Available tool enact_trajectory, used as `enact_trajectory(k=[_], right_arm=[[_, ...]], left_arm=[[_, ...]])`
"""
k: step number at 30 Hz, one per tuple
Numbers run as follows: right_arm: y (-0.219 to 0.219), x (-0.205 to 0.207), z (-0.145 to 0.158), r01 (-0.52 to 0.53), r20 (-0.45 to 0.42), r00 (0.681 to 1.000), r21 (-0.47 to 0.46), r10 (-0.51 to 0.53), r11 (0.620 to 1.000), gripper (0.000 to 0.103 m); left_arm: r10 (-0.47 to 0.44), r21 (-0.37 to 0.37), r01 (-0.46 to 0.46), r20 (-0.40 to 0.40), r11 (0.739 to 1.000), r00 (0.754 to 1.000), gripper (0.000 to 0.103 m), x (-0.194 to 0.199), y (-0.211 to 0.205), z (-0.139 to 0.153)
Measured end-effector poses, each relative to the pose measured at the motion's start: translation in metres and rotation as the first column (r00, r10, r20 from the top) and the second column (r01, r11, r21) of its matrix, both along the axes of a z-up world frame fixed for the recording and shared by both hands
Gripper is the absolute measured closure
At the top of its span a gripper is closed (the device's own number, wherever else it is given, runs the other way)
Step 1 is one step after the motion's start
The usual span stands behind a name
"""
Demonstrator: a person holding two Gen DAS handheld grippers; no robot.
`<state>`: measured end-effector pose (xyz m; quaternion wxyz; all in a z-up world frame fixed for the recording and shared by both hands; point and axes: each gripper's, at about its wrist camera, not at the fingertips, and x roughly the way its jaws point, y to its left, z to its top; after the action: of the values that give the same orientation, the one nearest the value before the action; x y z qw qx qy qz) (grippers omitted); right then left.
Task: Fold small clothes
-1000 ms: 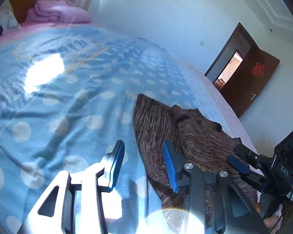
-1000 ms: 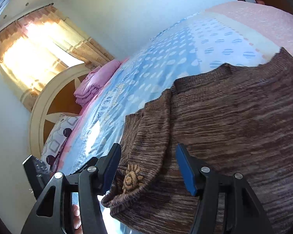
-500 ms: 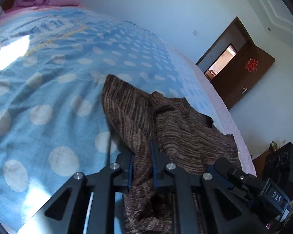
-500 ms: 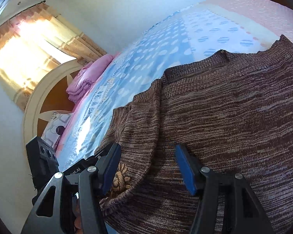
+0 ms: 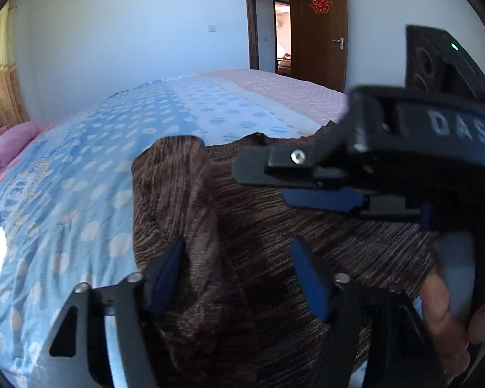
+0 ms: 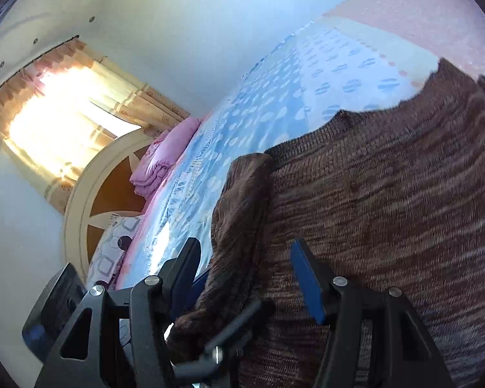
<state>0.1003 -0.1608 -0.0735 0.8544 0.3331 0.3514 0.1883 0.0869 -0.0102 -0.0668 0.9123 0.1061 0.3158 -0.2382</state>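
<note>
A brown knitted sweater (image 5: pixel 307 232) lies flat on the blue dotted bedsheet (image 5: pixel 80 194). Its left sleeve (image 5: pixel 174 194) is folded in over the edge of the body. My left gripper (image 5: pixel 239 278) sits low over that sleeve; its jaws are opening and the pads stand off the fabric lying between them. My right gripper (image 5: pixel 274 182) reaches in from the right, just above the sweater's body. In the right wrist view, my right gripper (image 6: pixel 245 271) is open over the sleeve (image 6: pixel 239 213) and the sweater (image 6: pixel 388 210), pressing on nothing. One of the left gripper's fingers (image 6: pixel 232 326) crosses below it.
A folded pink blanket (image 6: pixel 161 165) and a patterned pillow (image 6: pixel 113 249) lie by the round headboard (image 6: pixel 80 200), under a bright curtained window (image 6: pixel 64 119). A brown door (image 5: pixel 320 29) stands open beyond the bed's far side. A hand (image 5: pixel 443 317) holds the right gripper.
Half a second ago the left gripper was shut on the sleeve. It has since rolled, carried the sleeve right towards the sweater's body and opened. The right gripper barely shifted and kept its opening.
</note>
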Motion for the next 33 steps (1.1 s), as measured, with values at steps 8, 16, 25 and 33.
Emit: enact_trajectory(k=[8,16,25,33], right_arm=[[0.014,0.031,0.002,-0.094,0.002,0.996,0.005,0.094,0.996,0.044],[0.052,0.07,-0.02,-0.227,-0.125,0.969,-0.106,0.213,0.968,0.044],[0.049,0.085,-0.024,-0.257,-0.148,0.957,-0.03,0.25,0.966,0.044],[0.059,0.083,-0.02,-0.337,-0.131,0.937,-0.091,0.324,0.937,0.087]], left_arm=[[0.022,-0.118,-0.026,-0.034,0.993,0.999,0.029,-0.01,0.038,0.008],[-0.04,-0.214,0.032,-0.032,0.976,0.999,0.03,-0.032,0.056,0.009],[-0.167,-0.066,0.167,0.006,0.984,0.986,0.03,-0.037,0.024,-0.008],[-0.193,-0.026,0.192,-0.051,0.981,0.98,0.041,-0.036,0.023,-0.015]])
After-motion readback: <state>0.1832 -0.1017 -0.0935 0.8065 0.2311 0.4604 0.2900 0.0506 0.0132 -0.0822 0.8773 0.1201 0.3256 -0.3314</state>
